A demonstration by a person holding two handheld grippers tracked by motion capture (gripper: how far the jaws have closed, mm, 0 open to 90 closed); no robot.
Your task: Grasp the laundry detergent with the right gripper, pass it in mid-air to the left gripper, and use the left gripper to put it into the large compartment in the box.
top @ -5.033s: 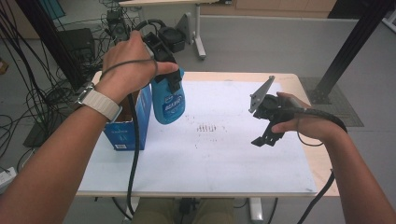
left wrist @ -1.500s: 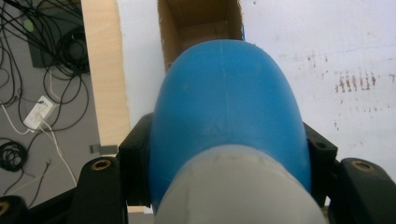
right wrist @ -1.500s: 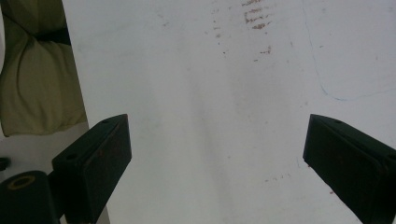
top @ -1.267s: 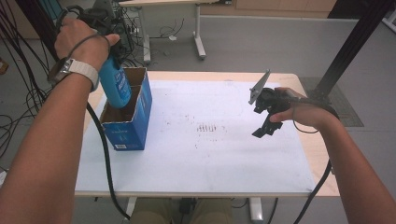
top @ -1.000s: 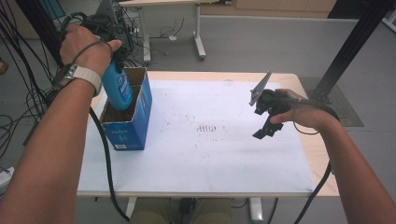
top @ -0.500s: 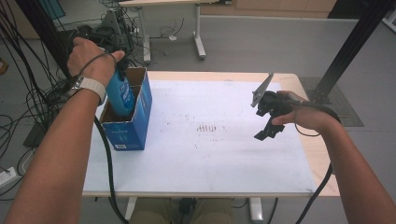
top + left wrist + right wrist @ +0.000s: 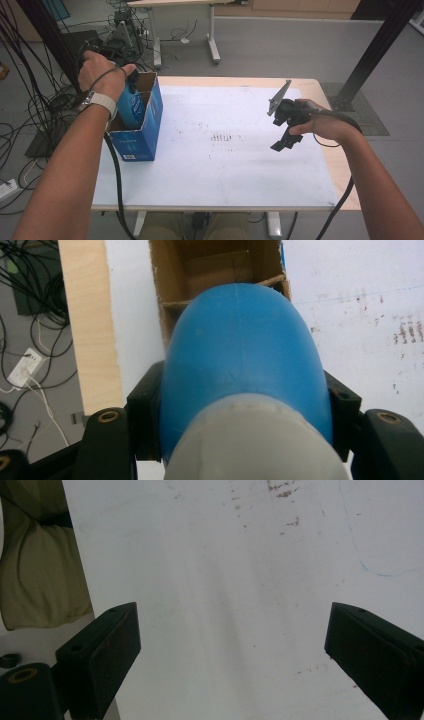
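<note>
Bottle clamped by jaws in left gripper view, above box.

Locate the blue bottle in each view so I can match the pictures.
High view: the blue bottle stands at the left, partly down inside the blue cardboard box, under the person's left hand.
Left gripper view: the bottle takes up the centre, clamped between the left tool's black jaws, its far end over the open box.
Right gripper view: not in it.
Shared landmark: the stained white table top.

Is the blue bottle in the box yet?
Partly in: the bottle stands with its lower part inside the open box, clamped by the left gripper.
</note>
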